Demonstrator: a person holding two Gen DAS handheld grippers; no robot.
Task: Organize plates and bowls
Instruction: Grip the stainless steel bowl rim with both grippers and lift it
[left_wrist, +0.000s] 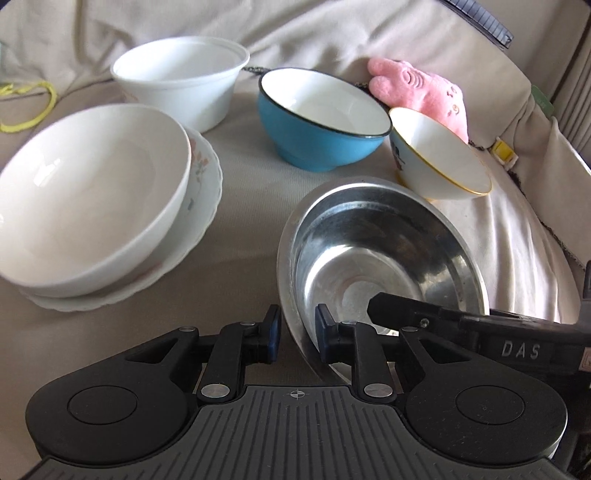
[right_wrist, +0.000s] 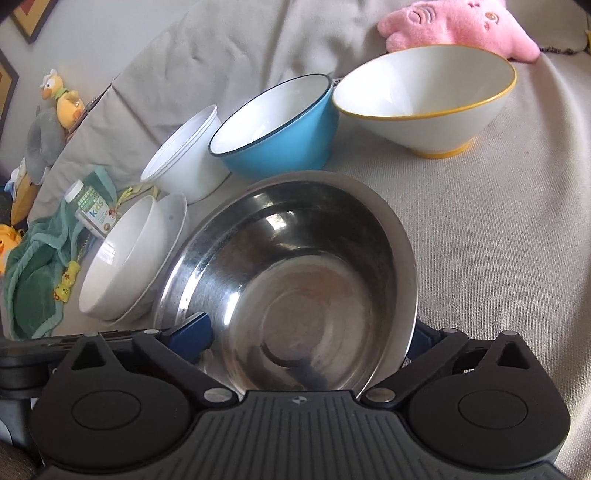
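A steel bowl (left_wrist: 369, 251) lies tilted on the beige cloth. My left gripper (left_wrist: 299, 332) is shut on its near left rim, one pad outside the wall and one inside. My right gripper (right_wrist: 308, 332) stands open wide astride the same steel bowl (right_wrist: 295, 266), its blue pads (right_wrist: 192, 332) beside the rim. To the left, a white bowl (left_wrist: 85, 199) sits on a floral plate (left_wrist: 203, 173). Behind them are a white plastic bowl (left_wrist: 181, 74), a blue bowl (left_wrist: 321, 118) and a small yellow-rimmed bowl (left_wrist: 439, 155).
A pink plush toy (left_wrist: 424, 92) lies behind the small bowl against the cushion. In the right wrist view, a green towel (right_wrist: 33, 269), a bottle (right_wrist: 88, 206) and more soft toys (right_wrist: 59, 99) are at the left. Bare cloth (right_wrist: 498, 240) spreads to the right.
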